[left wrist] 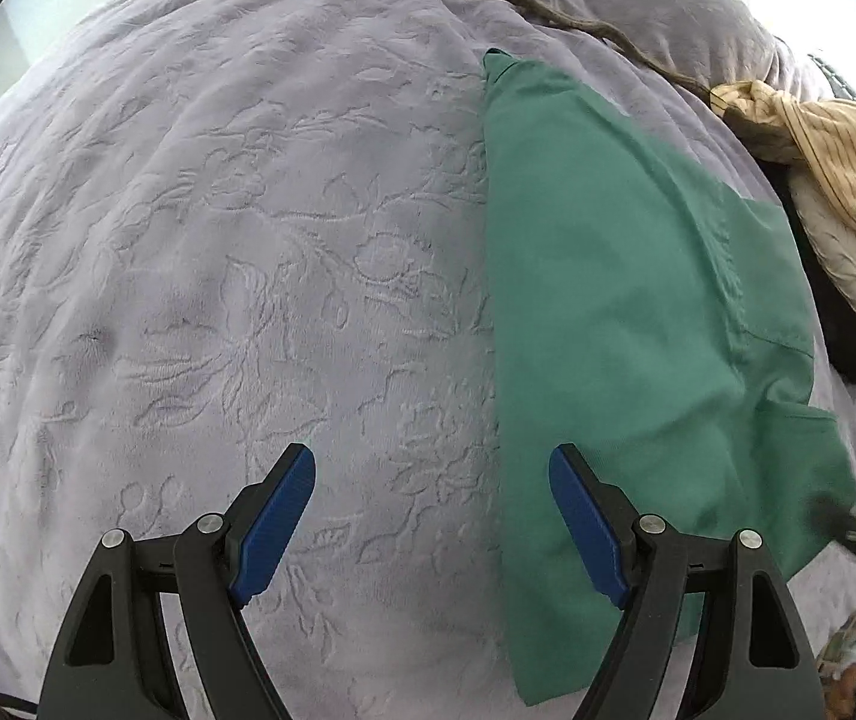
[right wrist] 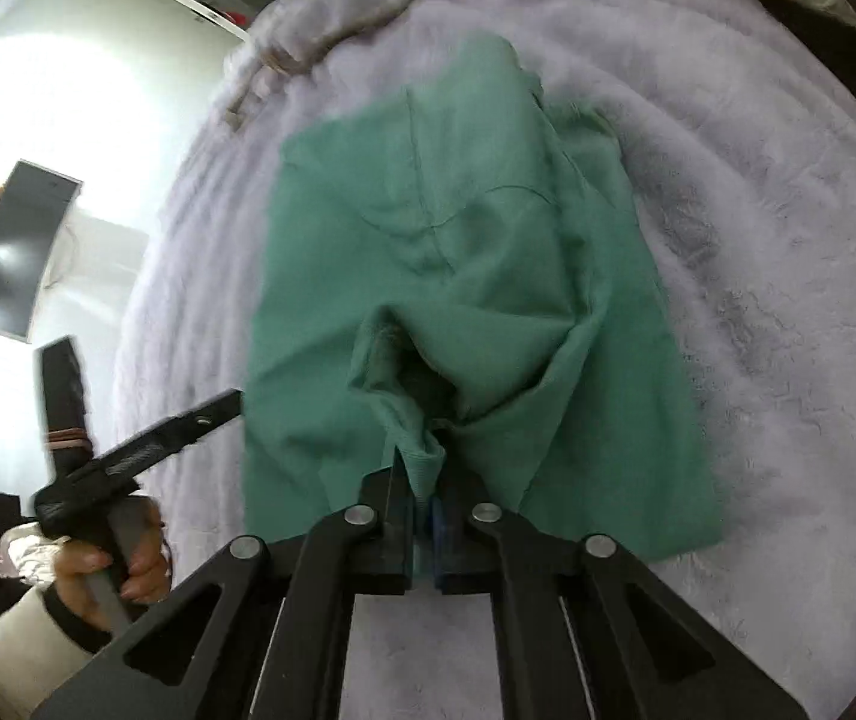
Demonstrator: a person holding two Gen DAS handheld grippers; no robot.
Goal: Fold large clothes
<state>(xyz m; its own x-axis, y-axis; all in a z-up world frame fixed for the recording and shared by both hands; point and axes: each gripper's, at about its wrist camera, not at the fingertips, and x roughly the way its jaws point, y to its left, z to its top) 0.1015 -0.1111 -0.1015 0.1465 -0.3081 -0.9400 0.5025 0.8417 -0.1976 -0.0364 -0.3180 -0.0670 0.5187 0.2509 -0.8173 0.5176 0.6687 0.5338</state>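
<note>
Green garment (right wrist: 457,276) lies partly folded on lilac bedspread (left wrist: 218,240); right gripper (right wrist: 425,480) pinches its near edge, left gripper (left wrist: 430,516) gapes empty; folding unfinished.

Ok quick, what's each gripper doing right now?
Left gripper: open, holding nothing.
Right gripper: shut on the green garment.

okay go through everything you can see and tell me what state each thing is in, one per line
Green garment: partly folded, near edge pinched and lifted.
Right tool: shut on the green garment.
Left tool: open, empty, over the blanket.
Lavender blanket: spread flat.
Striped tan clothes: crumpled heap, unfolded.
</note>
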